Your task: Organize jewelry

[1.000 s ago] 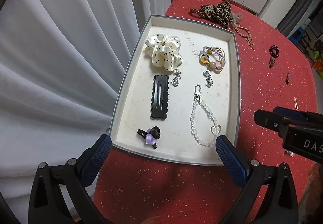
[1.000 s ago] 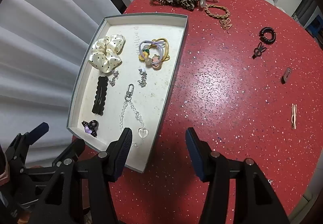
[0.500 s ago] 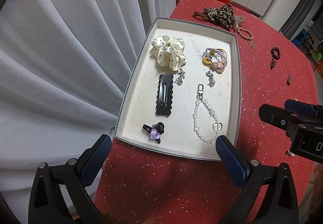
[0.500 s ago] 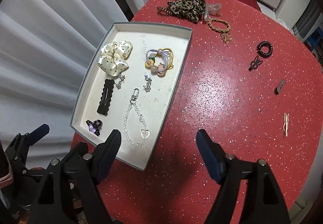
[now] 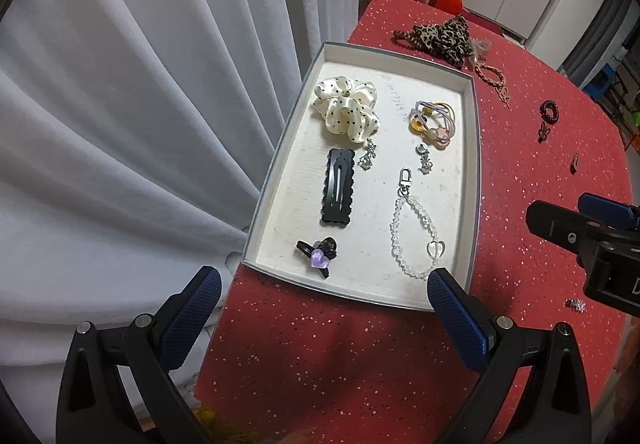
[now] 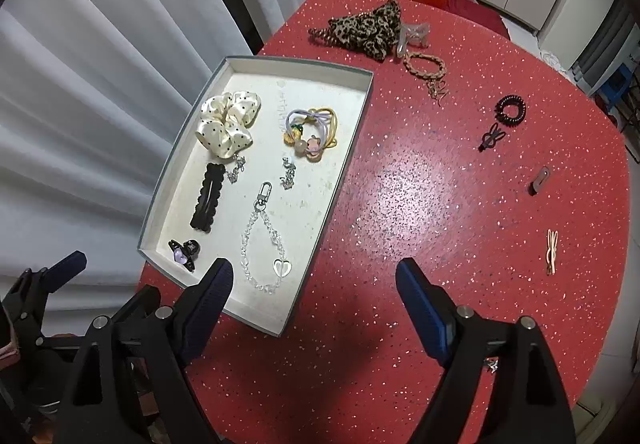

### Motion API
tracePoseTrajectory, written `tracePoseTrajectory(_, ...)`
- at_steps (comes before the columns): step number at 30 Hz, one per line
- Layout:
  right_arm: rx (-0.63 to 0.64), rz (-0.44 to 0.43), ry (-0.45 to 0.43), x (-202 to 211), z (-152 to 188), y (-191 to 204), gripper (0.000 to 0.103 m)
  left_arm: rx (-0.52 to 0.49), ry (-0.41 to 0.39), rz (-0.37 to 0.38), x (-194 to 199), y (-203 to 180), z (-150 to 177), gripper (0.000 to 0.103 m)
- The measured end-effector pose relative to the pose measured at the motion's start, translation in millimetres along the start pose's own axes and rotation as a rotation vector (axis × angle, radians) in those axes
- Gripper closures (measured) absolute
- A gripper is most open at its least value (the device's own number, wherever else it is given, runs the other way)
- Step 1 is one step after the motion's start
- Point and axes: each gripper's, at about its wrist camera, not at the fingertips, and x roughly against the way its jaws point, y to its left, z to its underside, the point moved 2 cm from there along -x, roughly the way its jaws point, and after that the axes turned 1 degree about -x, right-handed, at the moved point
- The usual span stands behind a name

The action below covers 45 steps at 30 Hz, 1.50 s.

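Observation:
A grey-rimmed white tray (image 5: 476, 180) (image 6: 340, 180) on the red table holds a cream dotted scrunchie (image 5: 347, 112) (image 6: 227, 124), a black snap clip (image 5: 337, 191) (image 6: 205, 200), a purple-heart claw clip (image 5: 319, 256) (image 6: 183, 253), a clear bead chain with heart (image 5: 416, 232) (image 6: 266, 248), coloured hair ties (image 5: 434, 118) (image 6: 312, 130) and two small silver earrings (image 5: 425, 158). My left gripper (image 5: 324, 318) is open and empty, just short of the tray's near edge. My right gripper (image 6: 314, 302) is open and empty over the tray's near right corner.
Loose on the red table (image 6: 420, 184): a leopard scrunchie (image 6: 366, 28), a braided bracelet (image 6: 424, 64), a black coil tie (image 6: 511, 110), a black bunny clip (image 6: 491, 136), a brown clip (image 6: 539, 180) and a pink pin (image 6: 552, 250). White curtain hangs left. Table edge curves right.
Both grippers have drawn back and up from the tray, which looks smaller and farther. The right gripper's jaws have opened wider. Nothing in the tray moved.

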Motion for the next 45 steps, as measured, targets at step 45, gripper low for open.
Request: tracePoseTrajectory(45, 0.045, 0.03, -0.21, 108, -2, 1, 0.017, 0.096, -0.167, -0.049, 102, 3, -12, 0.0)
